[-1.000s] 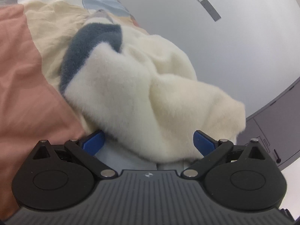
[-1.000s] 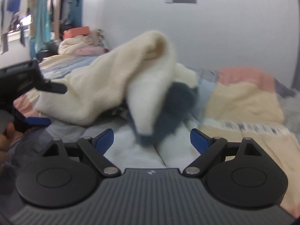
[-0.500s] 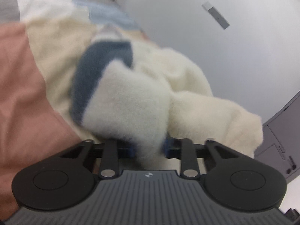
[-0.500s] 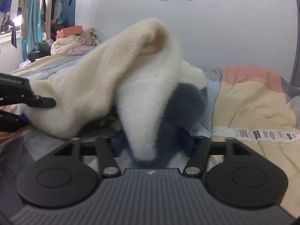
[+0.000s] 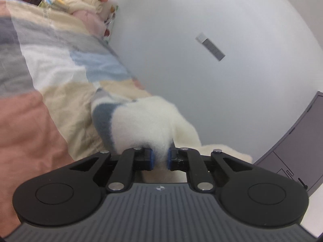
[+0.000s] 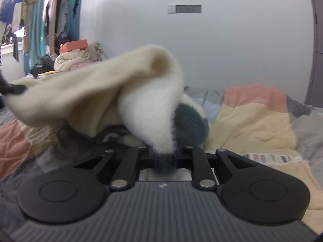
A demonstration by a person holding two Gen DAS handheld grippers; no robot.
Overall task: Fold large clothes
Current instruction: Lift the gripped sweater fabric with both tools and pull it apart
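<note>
You're pinching the fleece with both grippers, left and right.
It's hiding the pads; the quilt is lying below, a wall behind.

Garment: cream-white fleece with slate-blue band. Bedcover: patchwork blocks of salmon, pale yellow, grey, white, light blue. Finger pads: blue. Wall, upper right: pale grey.

Left gripper: blue pads pinched on a bunch of fleece
Garment: fluffy cream fleece with a grey-blue band, trailing right past the fingers
Quilt: patchwork of pink, cream, grey, light blue, beneath the garment
Wall: pale grey, with a switch plate
Cabinet: grey, far right
</note>
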